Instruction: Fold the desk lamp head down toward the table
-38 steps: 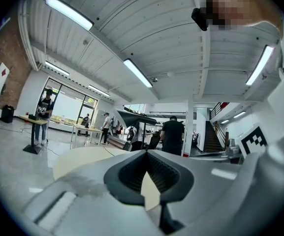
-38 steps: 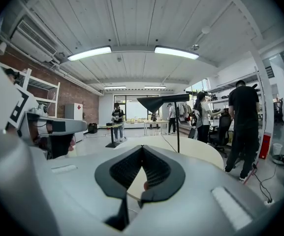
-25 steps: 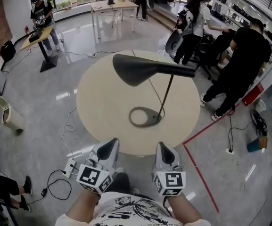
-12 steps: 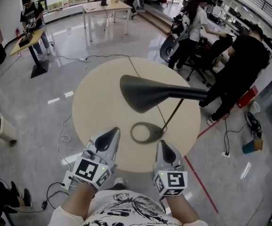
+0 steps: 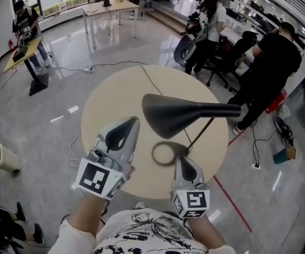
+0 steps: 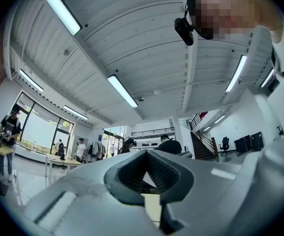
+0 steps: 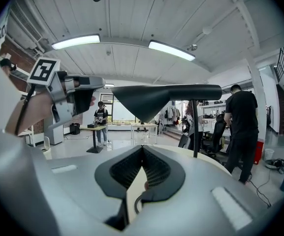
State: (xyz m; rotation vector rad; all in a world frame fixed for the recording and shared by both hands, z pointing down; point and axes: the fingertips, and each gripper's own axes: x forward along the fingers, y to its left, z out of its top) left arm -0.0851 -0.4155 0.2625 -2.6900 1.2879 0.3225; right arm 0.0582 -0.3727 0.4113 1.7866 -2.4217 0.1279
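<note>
- Head view: lamp head (image 5: 176, 114) hangs level above the round table (image 5: 110, 105), right over the lamp base (image 5: 165, 153). Its long axis runs side to side: wide shade end left of the base, thin end right of it, where it meets the slanted stem (image 5: 200, 134)
- Left gripper (image 5: 128, 125) is held high, up and left of the base, tips just beside the shade's wide end; I can't tell if they touch. Right gripper (image 5: 182, 162) sits low on my side of the base, under the head
- Left gripper view: jaws closed tip to tip with nothing between them, pointed up at the ceiling; no lamp in sight
- Right gripper view: jaws also closed and empty. The lamp head (image 7: 151, 97) is above and ahead, with the left gripper (image 7: 97, 85) at its left end
- My read: the left is the nearer one, placed to press the shade end down toward the table, pivoting at the stem joint right of the base
</note>
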